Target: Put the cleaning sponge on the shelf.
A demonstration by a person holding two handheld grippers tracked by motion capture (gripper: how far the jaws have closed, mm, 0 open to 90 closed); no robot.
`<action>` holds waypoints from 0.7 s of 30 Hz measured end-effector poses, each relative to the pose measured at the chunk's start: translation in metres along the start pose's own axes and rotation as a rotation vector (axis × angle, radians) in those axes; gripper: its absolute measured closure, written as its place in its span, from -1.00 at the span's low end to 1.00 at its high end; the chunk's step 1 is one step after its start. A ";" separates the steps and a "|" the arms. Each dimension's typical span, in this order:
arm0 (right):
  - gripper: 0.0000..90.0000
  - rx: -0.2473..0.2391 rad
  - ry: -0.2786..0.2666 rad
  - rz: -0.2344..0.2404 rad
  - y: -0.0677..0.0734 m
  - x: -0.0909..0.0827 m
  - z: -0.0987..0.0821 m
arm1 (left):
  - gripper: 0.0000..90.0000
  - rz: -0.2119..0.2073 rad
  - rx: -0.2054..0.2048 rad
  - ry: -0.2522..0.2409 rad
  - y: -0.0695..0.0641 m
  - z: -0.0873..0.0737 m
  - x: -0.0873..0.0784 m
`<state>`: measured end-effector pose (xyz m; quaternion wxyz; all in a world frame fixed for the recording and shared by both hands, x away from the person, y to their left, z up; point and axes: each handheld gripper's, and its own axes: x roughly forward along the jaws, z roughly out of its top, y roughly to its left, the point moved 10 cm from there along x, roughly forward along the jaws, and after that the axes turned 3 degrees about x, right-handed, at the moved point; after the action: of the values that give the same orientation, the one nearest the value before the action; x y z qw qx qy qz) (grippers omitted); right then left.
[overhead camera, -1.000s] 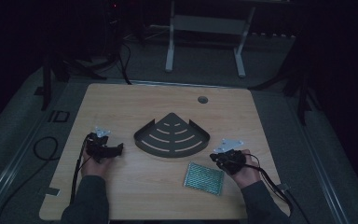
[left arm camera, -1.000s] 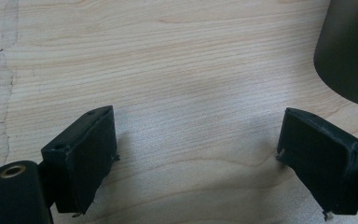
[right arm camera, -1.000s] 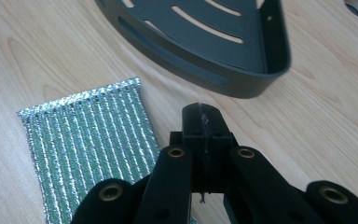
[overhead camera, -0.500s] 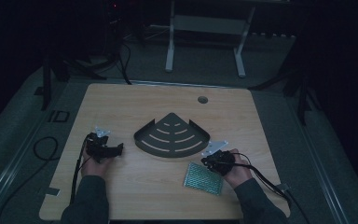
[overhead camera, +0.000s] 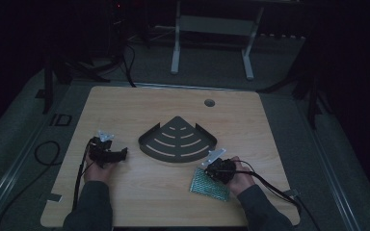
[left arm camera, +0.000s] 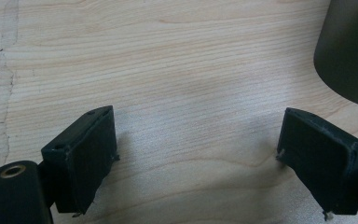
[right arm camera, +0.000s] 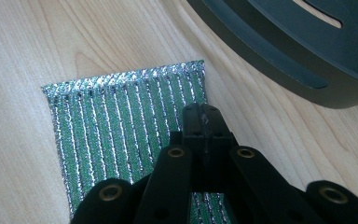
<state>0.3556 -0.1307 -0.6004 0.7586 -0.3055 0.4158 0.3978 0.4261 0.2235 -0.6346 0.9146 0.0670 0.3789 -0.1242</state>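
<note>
Hovering over the green striped cloth (right arm camera: 121, 135), the right gripper (right arm camera: 204, 114) has its jaws pressed tight together, nothing between them.

Jaw tips sit above the cloth's near-right part, and whether they touch it I can't tell. That cloth lies flat on the wooden table (overhead camera: 125, 202), close to the front edge, just beside the dark slotted corner tray (overhead camera: 178, 142) in the middle. Over on the left, the left gripper (left arm camera: 196, 158) rests low over bare wood, jaws spread wide and empty, the tray's rounded edge off to one side.
</note>
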 end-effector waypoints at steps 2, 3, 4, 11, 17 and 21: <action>1.00 0.001 -0.005 0.003 0.001 -0.001 0.000 | -0.73 0.000 0.000 0.000 0.000 0.000 0.000; 1.00 0.001 -0.005 0.003 0.002 -0.002 0.000 | -0.73 0.000 0.000 0.000 0.000 0.000 0.000; 1.00 -0.002 -0.004 0.005 0.002 -0.003 -0.001 | -0.73 0.000 0.000 0.000 0.000 0.000 0.000; 1.00 0.015 0.011 0.001 -0.003 -0.002 -0.008 | -0.73 0.000 0.000 0.000 0.000 0.000 0.000; 1.00 0.028 0.021 -0.010 -0.009 -0.004 -0.014 | -0.73 0.000 0.000 0.000 0.000 0.000 0.000; 1.00 0.034 0.023 -0.012 -0.011 -0.005 -0.015 | -0.73 0.000 0.000 0.000 0.000 0.000 0.000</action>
<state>0.3579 -0.1497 -0.6019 0.7612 -0.2996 0.4295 0.3826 0.4261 0.2235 -0.6345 0.9146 0.0669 0.3789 -0.1242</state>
